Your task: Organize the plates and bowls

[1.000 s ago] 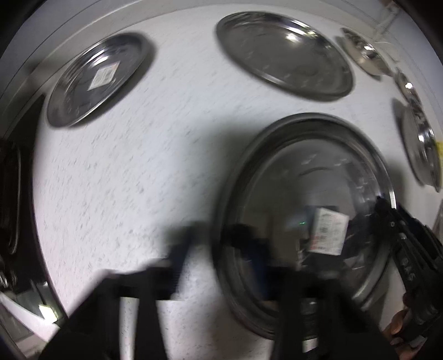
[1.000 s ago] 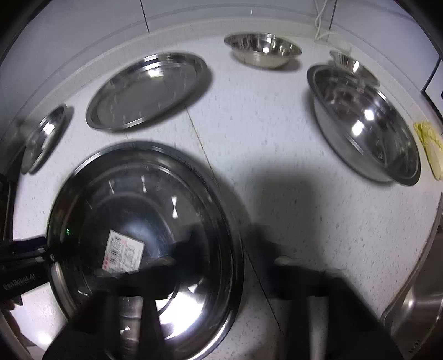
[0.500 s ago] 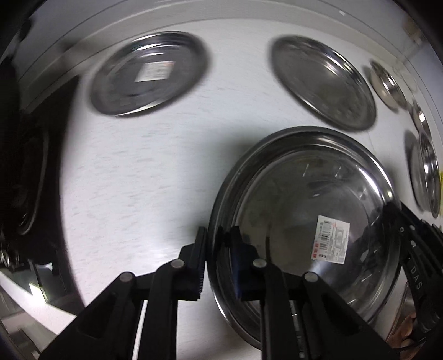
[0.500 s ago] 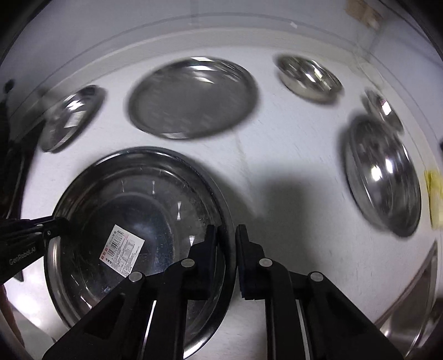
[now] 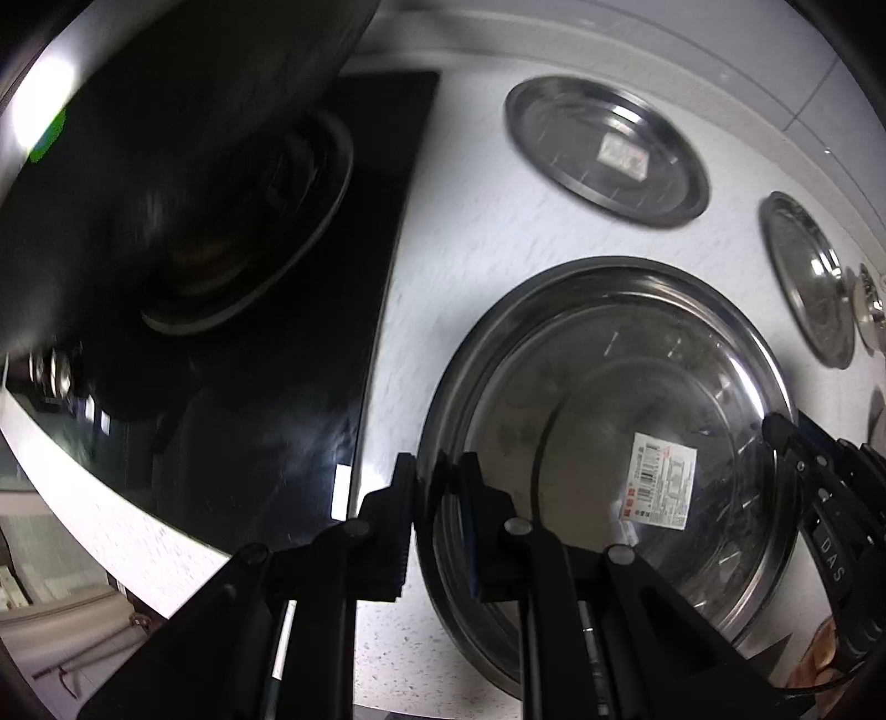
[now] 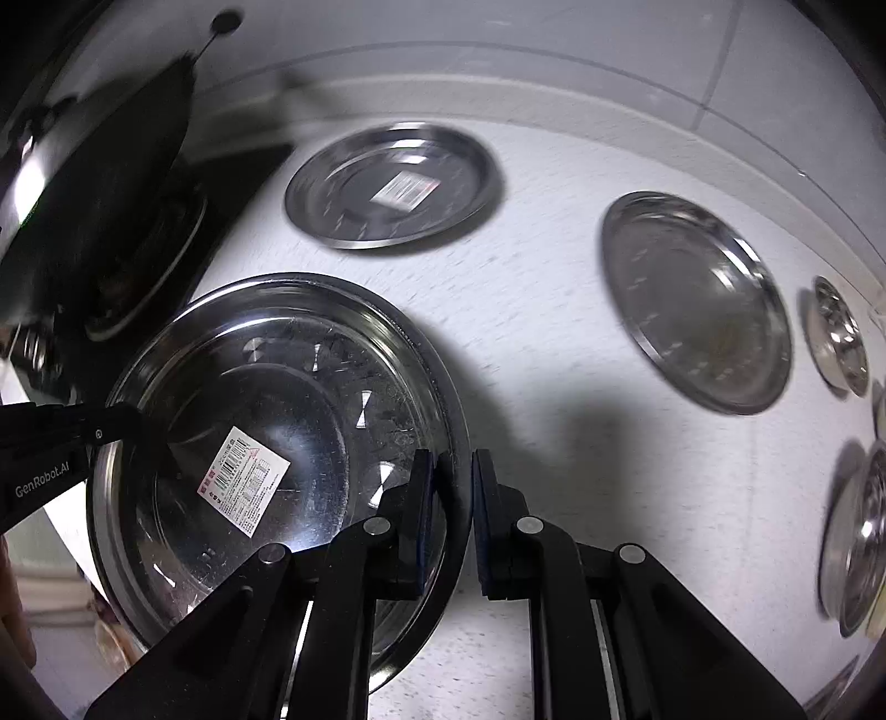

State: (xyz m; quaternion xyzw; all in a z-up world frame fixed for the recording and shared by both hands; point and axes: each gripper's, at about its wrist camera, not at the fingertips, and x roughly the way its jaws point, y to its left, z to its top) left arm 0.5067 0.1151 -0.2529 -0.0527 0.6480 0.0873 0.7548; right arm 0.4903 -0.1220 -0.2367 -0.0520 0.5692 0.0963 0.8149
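Note:
A large steel bowl with a barcode sticker [image 5: 609, 443] [image 6: 266, 443] is held by both grippers above the white counter. My left gripper [image 5: 437, 498] is shut on its left rim. My right gripper [image 6: 449, 498] is shut on its right rim. A steel plate with a sticker [image 5: 606, 149] [image 6: 393, 185] lies at the back. A second plain plate [image 5: 808, 277] [image 6: 698, 299] lies to its right. Small bowls [image 6: 839, 335] and a larger bowl [image 6: 858, 531] sit at the far right.
A black glass cooktop [image 5: 266, 354] with a dark pan [image 5: 166, 138] on its burner lies left of the bowl. The counter's front edge [image 5: 111, 526] runs at lower left. A tiled wall [image 6: 498, 50] backs the counter.
Both grippers closed on the bowl's rim and carried it left toward the cooktop. The views swung left, so the plates shifted right and the cooktop came into view.

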